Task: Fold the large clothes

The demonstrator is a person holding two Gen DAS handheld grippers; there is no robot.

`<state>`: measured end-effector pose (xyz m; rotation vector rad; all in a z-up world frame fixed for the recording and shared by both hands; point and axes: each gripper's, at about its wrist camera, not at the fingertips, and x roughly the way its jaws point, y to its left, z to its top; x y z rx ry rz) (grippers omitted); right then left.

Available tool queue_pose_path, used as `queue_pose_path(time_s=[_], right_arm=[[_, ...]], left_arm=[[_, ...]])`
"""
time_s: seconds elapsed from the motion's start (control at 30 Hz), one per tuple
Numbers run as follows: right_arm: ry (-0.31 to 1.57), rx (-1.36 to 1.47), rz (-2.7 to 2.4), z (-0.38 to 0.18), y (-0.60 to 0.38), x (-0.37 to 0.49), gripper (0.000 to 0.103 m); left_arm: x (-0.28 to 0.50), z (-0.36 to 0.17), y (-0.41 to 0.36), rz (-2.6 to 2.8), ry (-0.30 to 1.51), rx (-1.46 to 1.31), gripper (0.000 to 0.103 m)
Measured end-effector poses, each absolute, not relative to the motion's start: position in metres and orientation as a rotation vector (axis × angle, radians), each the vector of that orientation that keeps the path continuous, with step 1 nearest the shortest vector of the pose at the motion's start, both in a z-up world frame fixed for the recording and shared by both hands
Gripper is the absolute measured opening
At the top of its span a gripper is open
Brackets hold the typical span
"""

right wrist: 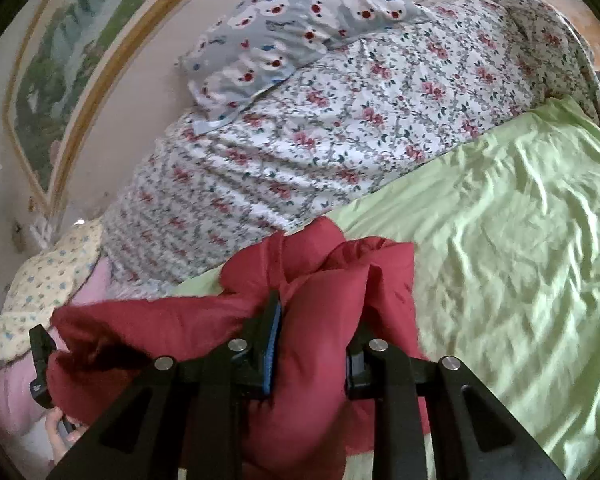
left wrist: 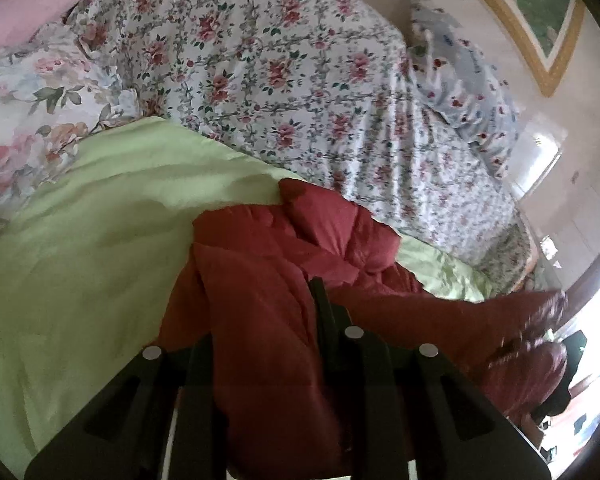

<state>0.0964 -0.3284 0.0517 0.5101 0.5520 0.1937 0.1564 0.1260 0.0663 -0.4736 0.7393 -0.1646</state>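
While gathered over green sheet (right wrist: 500,240) | red garment (left wrist: 268,280) between fingers | left tool (left wrist: 260,320), right tool (right wrist: 316,344) both clamping it

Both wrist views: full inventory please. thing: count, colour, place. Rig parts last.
red garment: 1, dark red, bunched on the green sheet, clamped by both grippers
green sheet: 1, pale green, spread across the bed
floral quilt: 1, white with pink roses, heaped behind the sheet
pillow: 1, grey-blue with white bears, on the quilt by the wall
framed picture: 1, gold frame, on the wall
left gripper: black, shut on garment
right gripper: black, blue pad, shut on garment
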Motion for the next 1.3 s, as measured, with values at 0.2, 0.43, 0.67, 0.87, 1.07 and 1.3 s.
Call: queue_pose_path(time_s=[0.2, 0.43, 0.67, 0.87, 1.07, 1.3], right_arm=[[0.574, 0.494, 0.130, 0.039, -0.328, 0.134, 0.024], [0.609, 0.526, 0.067, 0.018, -0.339, 0.178, 0.024], [0.654, 0.515, 0.025, -0.011, -0.342, 0.221, 0.024], [0.678, 0.548, -0.002, -0.045, -0.348, 0.247, 0.025], [0.673, 0.515, -0.024, -0.050, -0.343, 0.256, 0.025], [0.678, 0.490, -0.025, -0.050, -0.339, 0.258, 0.025]], left_arm=[[0.197, 0.045, 0.126, -0.110, 0.773, -0.482, 0.017], [0.250, 0.016, 0.132, -0.074, 0.829, -0.501, 0.019], [0.298, -0.009, 0.126, -0.047, 0.878, -0.484, 0.020], [0.323, -0.026, 0.123, -0.062, 0.900, -0.490, 0.021], [0.313, -0.021, 0.132, -0.113, 0.868, -0.534, 0.025], [0.271, 0.010, 0.147, -0.119, 0.785, -0.524, 0.056]])
